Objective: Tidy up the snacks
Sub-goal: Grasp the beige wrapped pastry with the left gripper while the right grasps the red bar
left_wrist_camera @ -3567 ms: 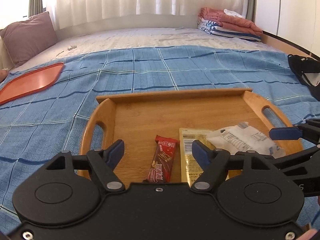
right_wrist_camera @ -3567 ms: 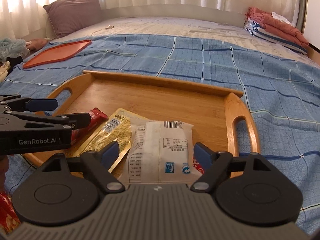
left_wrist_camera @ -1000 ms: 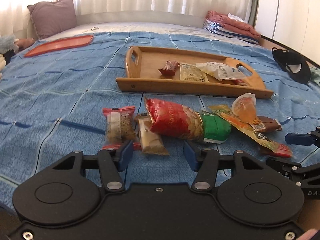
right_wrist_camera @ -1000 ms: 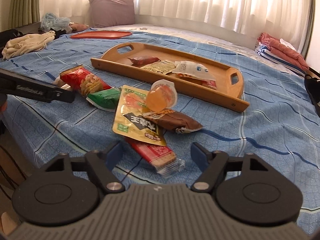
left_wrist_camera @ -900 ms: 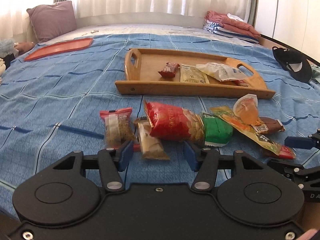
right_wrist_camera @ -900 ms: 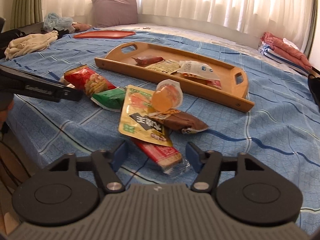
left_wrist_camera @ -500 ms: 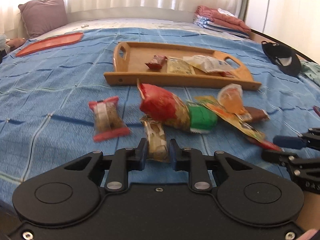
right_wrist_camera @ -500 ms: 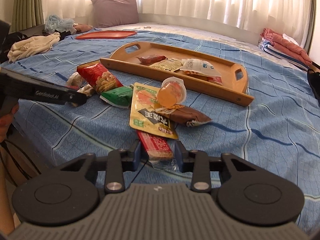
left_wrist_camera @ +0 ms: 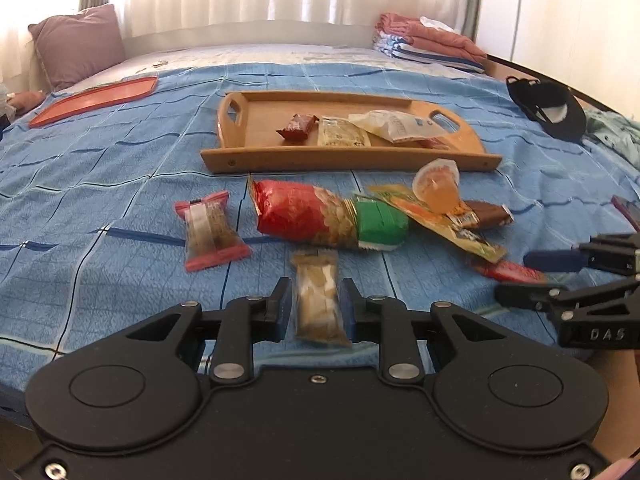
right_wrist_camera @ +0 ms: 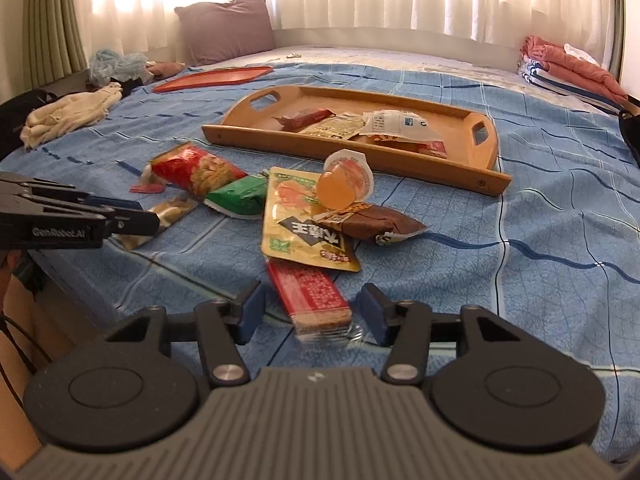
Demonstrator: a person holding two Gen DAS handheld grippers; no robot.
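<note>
My left gripper [left_wrist_camera: 315, 294] is shut on a tan snack pack [left_wrist_camera: 319, 312], held just over the blue bedspread; its jaws are opening slightly, pads still on the wrapper. From the right wrist it shows at far left [right_wrist_camera: 140, 216]. My right gripper [right_wrist_camera: 311, 300] is open and its jaws are still opening, with a red wafer bar [right_wrist_camera: 310, 292] lying between the fingers untouched. Loose snacks lie ahead: a red-and-green bag [left_wrist_camera: 304, 216], a pink-ended packet [left_wrist_camera: 210, 232], a yellow pouch [right_wrist_camera: 296, 216], a jelly cup [right_wrist_camera: 344, 180], a brown bar [right_wrist_camera: 376, 224]. The wooden tray [left_wrist_camera: 248, 160] beyond holds several packets.
An orange tray [left_wrist_camera: 96, 100] and a pillow [left_wrist_camera: 76, 40] lie at the far left of the bed, folded towels [left_wrist_camera: 432, 44] at the back right, a black cap [left_wrist_camera: 552, 108] on the right. Loose clothes [right_wrist_camera: 72, 114] sit at the bed's left edge.
My left gripper has shut on the tan pack and drawn it out from beside the red bag. My right gripper closed in around the red wafer bar, then spread wide again.
</note>
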